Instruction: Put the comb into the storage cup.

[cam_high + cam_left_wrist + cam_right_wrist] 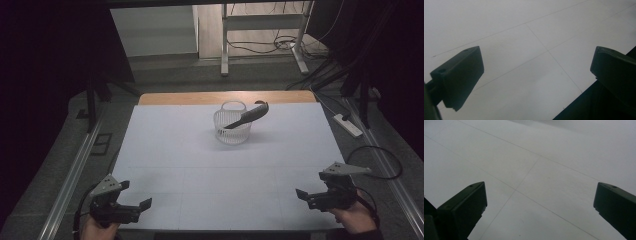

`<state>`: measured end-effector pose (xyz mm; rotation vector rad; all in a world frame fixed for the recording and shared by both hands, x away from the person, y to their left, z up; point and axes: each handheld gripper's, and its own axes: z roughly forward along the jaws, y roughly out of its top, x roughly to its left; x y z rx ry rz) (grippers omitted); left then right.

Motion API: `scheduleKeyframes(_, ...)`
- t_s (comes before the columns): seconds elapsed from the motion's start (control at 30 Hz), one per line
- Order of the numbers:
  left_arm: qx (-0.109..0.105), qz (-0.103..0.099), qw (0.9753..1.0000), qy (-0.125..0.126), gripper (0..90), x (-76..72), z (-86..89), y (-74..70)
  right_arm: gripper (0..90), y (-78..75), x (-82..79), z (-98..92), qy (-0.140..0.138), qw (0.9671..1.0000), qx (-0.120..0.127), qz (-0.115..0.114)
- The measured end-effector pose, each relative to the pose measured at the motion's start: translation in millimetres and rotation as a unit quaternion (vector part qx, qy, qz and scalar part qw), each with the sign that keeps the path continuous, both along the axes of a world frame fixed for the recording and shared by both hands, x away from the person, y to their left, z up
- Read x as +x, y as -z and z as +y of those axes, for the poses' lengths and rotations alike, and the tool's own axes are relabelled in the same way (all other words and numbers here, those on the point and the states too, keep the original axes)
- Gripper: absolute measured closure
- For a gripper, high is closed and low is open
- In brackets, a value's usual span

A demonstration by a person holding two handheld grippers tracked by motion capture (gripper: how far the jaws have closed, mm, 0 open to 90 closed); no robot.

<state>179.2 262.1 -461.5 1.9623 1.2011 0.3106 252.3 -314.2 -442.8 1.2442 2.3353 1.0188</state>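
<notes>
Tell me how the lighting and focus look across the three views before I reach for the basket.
High view: dim, surroundings near black, basket and dark utensil sharp enough. Left gripper view: left tool dark, table evenly lit, seams crisp. Right gripper view: right tool silhouetted, hazy towards the top.

From the high view you're looking forward and down from your own side, the whole white worktop [200,165] spread out below, floor and a metal frame beyond its far edge. Your left claw [135,200] sits at bottom left, your right claw [307,190] at bottom right. Now the left gripper view: very close, tilted, skimming the white surface between its own jaws, with the worktop's near edge cutting the lower right corner. The right gripper view is just as close, angled down onto the same sheet. All three share that white surface and its faint seam lines.
</notes>
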Motion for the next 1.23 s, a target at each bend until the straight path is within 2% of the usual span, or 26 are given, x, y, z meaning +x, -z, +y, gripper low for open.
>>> scheduleKeyframes(0.2, -0.001, -0.002, 1.0000, -0.007, 0.0, -1.8, 3.2, -0.3, 0.0, 1.0, -6.1, -5.2, 0.007, 1.0000, -0.003, 0.005)
scheduleKeyframes(0.43, -0.001, -0.003, 0.9999, -0.012, 0.0, -3.0, 6.1, -0.3, 0.0, -1.0, -11.9, -7.5, 0.018, 0.9998, -0.007, 0.000)
scheduleKeyframes(0.63, 0.002, -0.001, 0.9999, -0.012, 0.0, -2.7, 5.4, -0.2, 0.0, -1.6, -16.1, -8.1, 0.026, 0.9994, -0.024, 0.002)
scheduleKeyframes(0.97, 0.006, 0.001, 0.9999, -0.014, 0.0, -2.6, 4.9, 0.1, 0.0, -0.7, -24.2, -7.8, 0.043, 0.9965, -0.067, 0.024)
scheduleKeyframes(1.23, 0.004, 0.003, 0.9999, -0.015, 0.0, -1.5, 4.7, 0.1, 0.0, -0.3, -26.6, -10.7, 0.048, 0.9961, -0.066, 0.032)
